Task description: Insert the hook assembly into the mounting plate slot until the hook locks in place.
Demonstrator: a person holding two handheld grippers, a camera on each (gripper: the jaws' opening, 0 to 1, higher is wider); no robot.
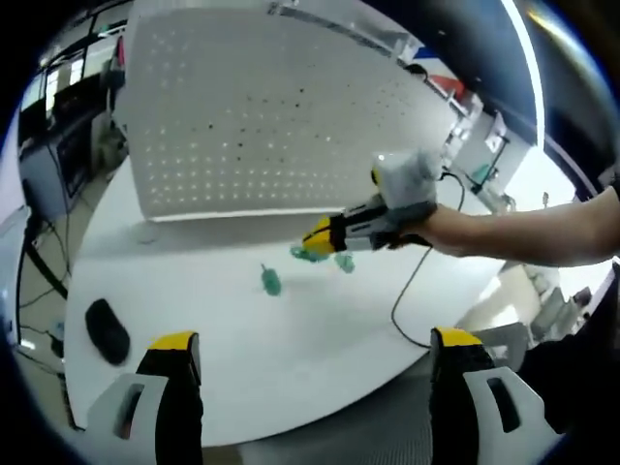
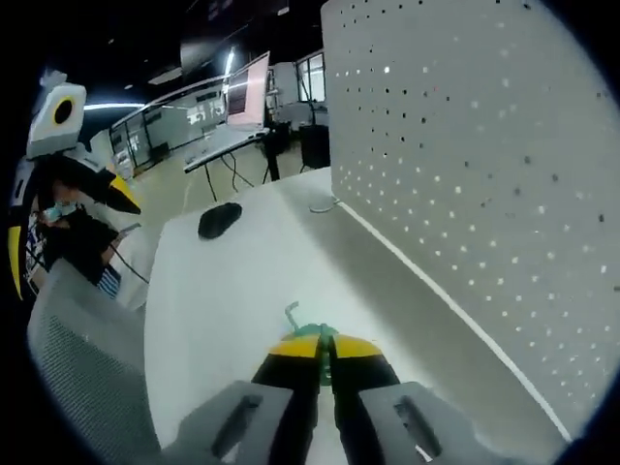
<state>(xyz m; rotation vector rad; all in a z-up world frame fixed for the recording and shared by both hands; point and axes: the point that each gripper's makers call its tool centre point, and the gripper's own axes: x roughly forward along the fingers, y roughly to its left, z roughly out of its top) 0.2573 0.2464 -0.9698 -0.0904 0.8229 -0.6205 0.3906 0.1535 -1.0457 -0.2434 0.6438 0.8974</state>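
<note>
While the right gripper hangs low over the white desk, its jaws are clenched on a green hook piece, whose thin tip pokes out ahead of the yellow jaw tips in the right gripper view. A second green hook lies loose on the desk, just beside and nearer the left gripper, whose jaws stand released and well apart, holding nothing. Beyond both stands the white pegboard mounting plate, upright at the desk's far edge. Seen from the right gripper, that plate rises to the right of the jaws' line, so the held piece points along its face, not into it, and I judge a turn toward the holes comes first. A black mouse sits off to the side.
</note>
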